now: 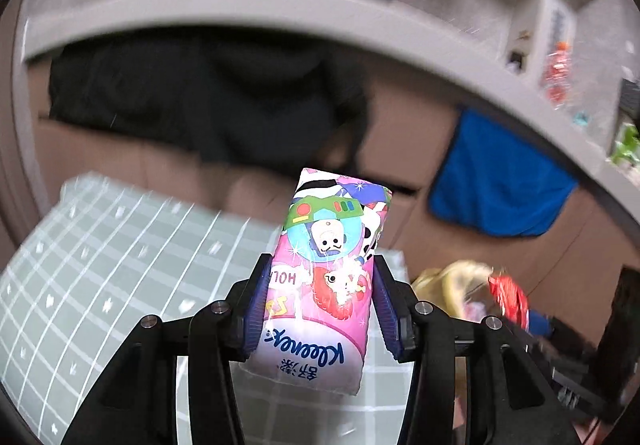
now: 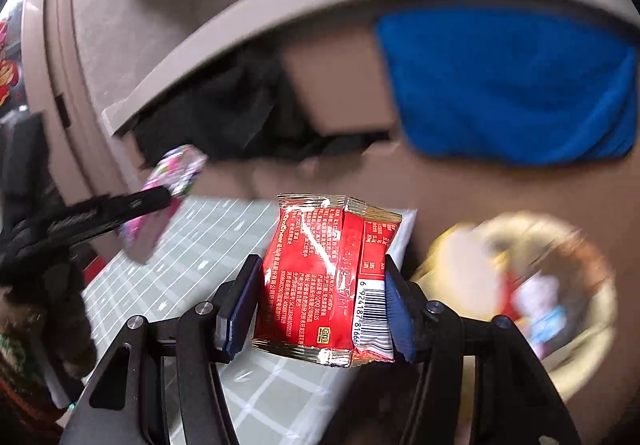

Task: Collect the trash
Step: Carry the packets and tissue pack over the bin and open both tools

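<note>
My left gripper (image 1: 320,277) is shut on a pink Kleenex tissue pack (image 1: 324,273) with cartoon print, held upright in the air above a grey-green checked cushion (image 1: 120,265). My right gripper (image 2: 320,277) is shut on a red snack packet (image 2: 324,277) with a barcode, also held in the air. The tissue pack (image 2: 176,185) and the left gripper show at the left of the right wrist view. A round yellow-rimmed basket (image 2: 592,285) holding several wrappers lies blurred at the right of the right gripper; it also shows in the left wrist view (image 1: 452,281).
A brown sofa (image 1: 400,117) carries a black garment (image 1: 208,97) and a blue cloth (image 1: 500,181). A curved pale ledge (image 1: 240,1) runs behind the sofa. The checked cushion (image 2: 192,265) lies under both grippers. The view is motion-blurred.
</note>
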A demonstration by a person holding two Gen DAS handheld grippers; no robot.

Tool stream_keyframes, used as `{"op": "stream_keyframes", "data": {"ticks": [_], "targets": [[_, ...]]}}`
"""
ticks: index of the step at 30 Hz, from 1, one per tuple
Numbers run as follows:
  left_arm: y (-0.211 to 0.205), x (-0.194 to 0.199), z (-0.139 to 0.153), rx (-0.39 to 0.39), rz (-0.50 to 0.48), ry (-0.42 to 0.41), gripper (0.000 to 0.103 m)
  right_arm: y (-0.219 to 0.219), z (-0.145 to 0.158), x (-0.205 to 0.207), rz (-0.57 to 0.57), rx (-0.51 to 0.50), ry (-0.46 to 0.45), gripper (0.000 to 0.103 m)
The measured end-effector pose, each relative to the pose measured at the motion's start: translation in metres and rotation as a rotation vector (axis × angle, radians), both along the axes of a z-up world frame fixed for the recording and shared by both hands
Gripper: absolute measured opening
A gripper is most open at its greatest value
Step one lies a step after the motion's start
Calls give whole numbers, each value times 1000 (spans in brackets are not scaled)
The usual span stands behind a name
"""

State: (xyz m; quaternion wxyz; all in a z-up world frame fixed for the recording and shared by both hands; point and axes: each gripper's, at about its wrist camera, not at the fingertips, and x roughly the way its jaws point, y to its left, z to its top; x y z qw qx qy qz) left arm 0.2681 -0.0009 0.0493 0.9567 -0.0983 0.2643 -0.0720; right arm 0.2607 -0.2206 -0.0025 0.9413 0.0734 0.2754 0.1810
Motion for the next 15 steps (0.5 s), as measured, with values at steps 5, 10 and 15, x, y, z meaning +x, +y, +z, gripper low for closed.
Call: {"op": "stream_keyframes", "data": {"ticks": [5,10,15], "targets": [[-47,-2,27,16,-73,-99,49,-51,43,-1,-108,-80,-74,54],[-87,0,31,-4,-122,-127,49,-79,65,-7,-165,-143,-107,54],[-116,1,24,0,-161,-106,49,-91,69,-12,-196,-195,-122,54]]}}
